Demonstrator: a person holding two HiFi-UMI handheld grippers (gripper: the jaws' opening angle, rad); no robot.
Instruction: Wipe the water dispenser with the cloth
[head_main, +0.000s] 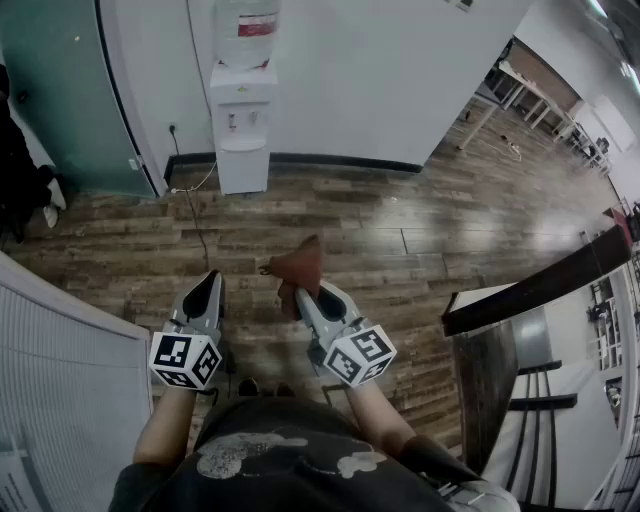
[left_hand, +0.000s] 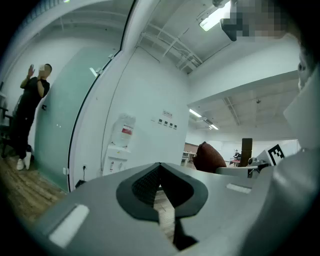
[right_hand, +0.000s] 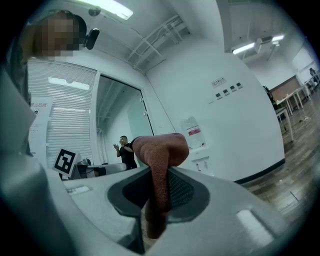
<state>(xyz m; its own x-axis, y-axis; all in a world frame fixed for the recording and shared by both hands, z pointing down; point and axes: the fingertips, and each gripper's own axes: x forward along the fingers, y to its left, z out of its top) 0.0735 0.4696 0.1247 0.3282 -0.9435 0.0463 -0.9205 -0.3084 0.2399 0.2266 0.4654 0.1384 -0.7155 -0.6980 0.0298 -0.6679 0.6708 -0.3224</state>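
Over the plank floor (head_main: 400, 240) facing the water dispenser (head_main: 243, 120), right gripper (head_main: 296, 296) jaws pinch the cloth (head_main: 301, 264), left gripper (head_main: 207, 286) jaws meet empty.

rust-brown cloth (head_main: 300, 266), white water dispenser (head_main: 243, 140), wood-grain floor (head_main: 400, 230).

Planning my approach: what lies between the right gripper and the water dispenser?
Bare wood floor, in the head view, from right gripper to water dispenser.
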